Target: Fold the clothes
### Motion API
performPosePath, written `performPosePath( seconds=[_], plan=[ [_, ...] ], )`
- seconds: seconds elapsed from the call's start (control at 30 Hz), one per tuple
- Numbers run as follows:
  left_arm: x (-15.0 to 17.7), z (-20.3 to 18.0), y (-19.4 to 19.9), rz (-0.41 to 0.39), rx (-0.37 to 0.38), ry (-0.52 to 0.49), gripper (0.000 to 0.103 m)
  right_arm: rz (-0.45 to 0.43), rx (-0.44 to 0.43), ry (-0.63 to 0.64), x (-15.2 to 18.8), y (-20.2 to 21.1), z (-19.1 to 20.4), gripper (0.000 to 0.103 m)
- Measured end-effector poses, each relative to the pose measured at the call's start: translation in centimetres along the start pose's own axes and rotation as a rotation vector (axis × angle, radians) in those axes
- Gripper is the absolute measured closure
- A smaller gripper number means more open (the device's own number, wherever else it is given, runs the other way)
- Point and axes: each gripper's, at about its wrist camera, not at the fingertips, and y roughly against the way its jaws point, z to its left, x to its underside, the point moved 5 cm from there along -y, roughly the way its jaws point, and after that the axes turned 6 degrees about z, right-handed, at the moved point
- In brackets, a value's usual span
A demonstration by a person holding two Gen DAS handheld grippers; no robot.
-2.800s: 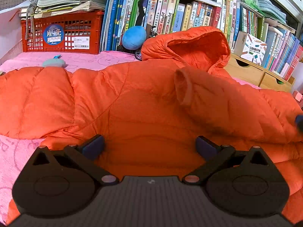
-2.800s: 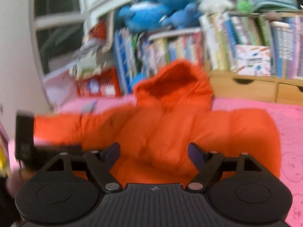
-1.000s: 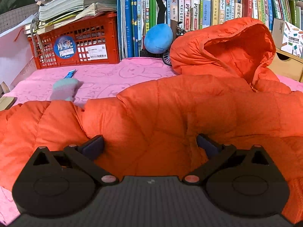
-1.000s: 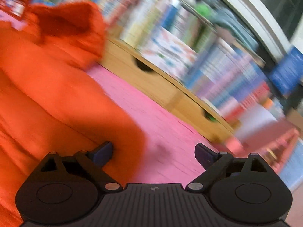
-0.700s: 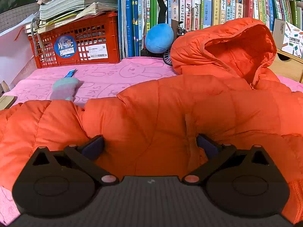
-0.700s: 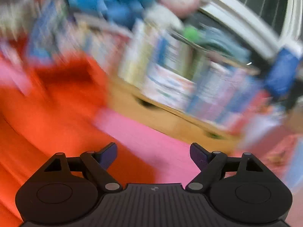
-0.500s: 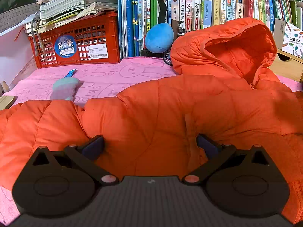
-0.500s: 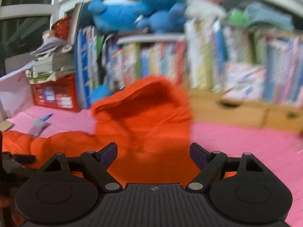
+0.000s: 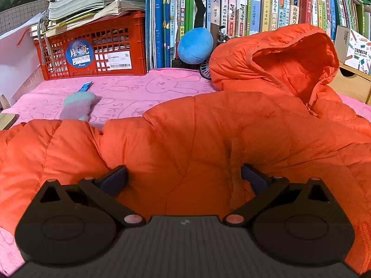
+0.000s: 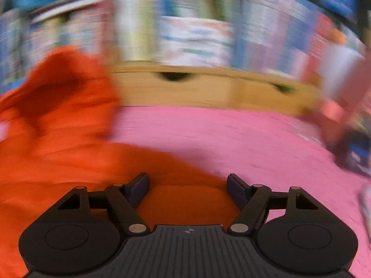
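Observation:
An orange puffy hooded jacket (image 9: 208,134) lies spread on a pink cloth (image 9: 129,90), its hood (image 9: 289,58) propped up at the back right. My left gripper (image 9: 183,178) rests low over the jacket's body, open wide, with the padded fabric bulging between its fingers. The right wrist view is blurred by motion. There the jacket (image 10: 58,143) fills the left side and its edge reaches under my right gripper (image 10: 187,187). That gripper's jaws are closing, with orange fabric between them, and the pads do not press on it.
A red crate (image 9: 92,48) topped with stacked papers and a row of upright books (image 9: 231,4) line the back. A blue plush ball (image 9: 194,46) sits by the hood. A small teal item (image 9: 77,105) lies on the cloth. Wooden drawers (image 10: 197,88) stand behind on the right.
The left view is unchanged over the last second. The right view swung fast across the shelf and hood and now faces the drawers. Its fingers have drawn closer together.

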Motion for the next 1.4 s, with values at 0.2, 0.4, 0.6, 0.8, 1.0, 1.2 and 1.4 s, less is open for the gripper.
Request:
performPosePath(
  seconds=[0.2,0.4,0.6,0.8,1.0,1.2,1.4],
  plan=[
    [0.0,0.0,0.0,0.001,-0.003,0.002,0.0,-0.098,0.128,-0.058,0.8,3.3,-3.1,0.033],
    [0.0,0.0,0.0,0.002,-0.002,0.001,0.0,-0.11,-0.245,0.106,2.3,8.3,5.5,0.029],
    [0.0,0.1,-0.1,0.003,-0.002,0.002,0.0,-0.007,-0.335,0.178,5.4,5.7,10.7,0.021],
    [0.0,0.2,0.0,0.003,0.012,0.014,0.0,0.035,-0.301,0.196,5.8,5.0,11.2,0.014],
    [0.6,4.5,3.6,-0.058,0.152,0.112,0.001,0.05,-0.267,0.181,5.7,4.6,11.0,0.0],
    [1.7,16.9,8.5,-0.235,0.097,0.332,0.0,0.049,-0.268,0.179,5.5,4.5,10.9,0.0],
    [4.2,30.0,9.3,-0.255,-0.146,0.701,0.0,0.051,-0.27,0.177,5.5,4.5,10.9,0.0]
  ],
)
